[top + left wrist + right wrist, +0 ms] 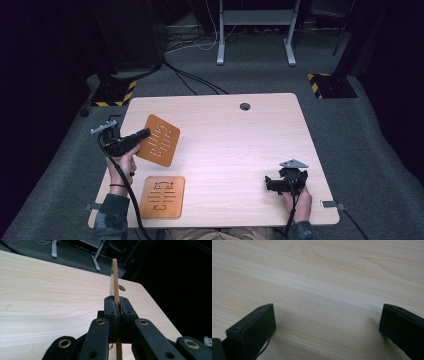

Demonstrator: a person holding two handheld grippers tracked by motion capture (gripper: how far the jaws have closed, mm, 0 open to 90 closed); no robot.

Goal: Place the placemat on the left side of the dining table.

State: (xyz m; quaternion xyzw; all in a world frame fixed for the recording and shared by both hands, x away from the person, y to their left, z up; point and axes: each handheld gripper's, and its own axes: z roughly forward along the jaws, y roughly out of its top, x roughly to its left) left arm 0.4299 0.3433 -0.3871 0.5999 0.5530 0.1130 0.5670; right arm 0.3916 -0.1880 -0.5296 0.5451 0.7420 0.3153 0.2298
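Two thin orange-brown boards with cut-out slots are on my side of the table (235,135). One board (159,140) is lifted and tilted at the left, with my left gripper (142,135) shut on its near-left edge. In the left gripper view that board (115,277) stands edge-on between the jaws, and my left gripper (117,306) clamps it. The second board (162,196) lies flat near the front left edge. My right gripper (270,184) rests low over the front right of the table, and in its own view my right gripper (327,315) is open over bare wood with nothing between the jaws.
A round cable hole (244,106) sits near the table's far edge. Beyond the table stand white desk legs (220,50), floor cables and yellow-black striped bases (325,85). Small metal brackets (331,204) stick out at the front corners.
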